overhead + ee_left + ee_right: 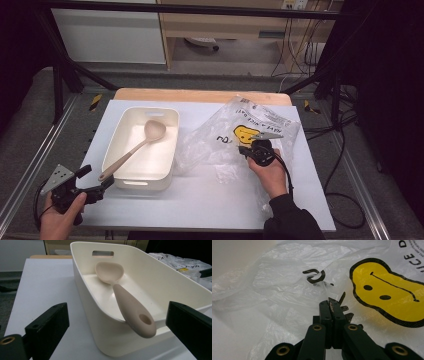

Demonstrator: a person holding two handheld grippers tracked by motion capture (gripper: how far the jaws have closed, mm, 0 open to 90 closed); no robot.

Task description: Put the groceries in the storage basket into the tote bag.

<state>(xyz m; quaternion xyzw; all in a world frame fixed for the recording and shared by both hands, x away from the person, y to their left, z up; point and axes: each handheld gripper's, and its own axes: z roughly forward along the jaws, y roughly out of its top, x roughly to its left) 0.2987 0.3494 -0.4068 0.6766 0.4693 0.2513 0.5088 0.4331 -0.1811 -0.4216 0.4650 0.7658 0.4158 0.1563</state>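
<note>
We see the right gripper (243, 150) at centre right of the high view, jaws pinched tight on a fold of the clear plastic bag (235, 135); in the right gripper view the film is caught between the closed pads just left of the yellow smiley print (387, 293). The bag lies crumpled on the white table (210, 200), right of centre, its left edge close to the cream bin (167, 150).

The left gripper (92, 182) sits at lower left of the high view, jaws wide apart and holding nothing. In the left gripper view the beige spoon (125, 300) rests in the bin, bowl toward the far wall at upper centre, handle end sticking out over the near rim between the open jaws, not touched.

We judge the step as lifting the bag to open it for the spoon. To do it well:
- keep the pinch on one layer only, so the mouth can part
- lift slowly, as thin film tears or slips
- close the left jaws on the thick handle end, across its width
- avoid nudging the bin
</note>
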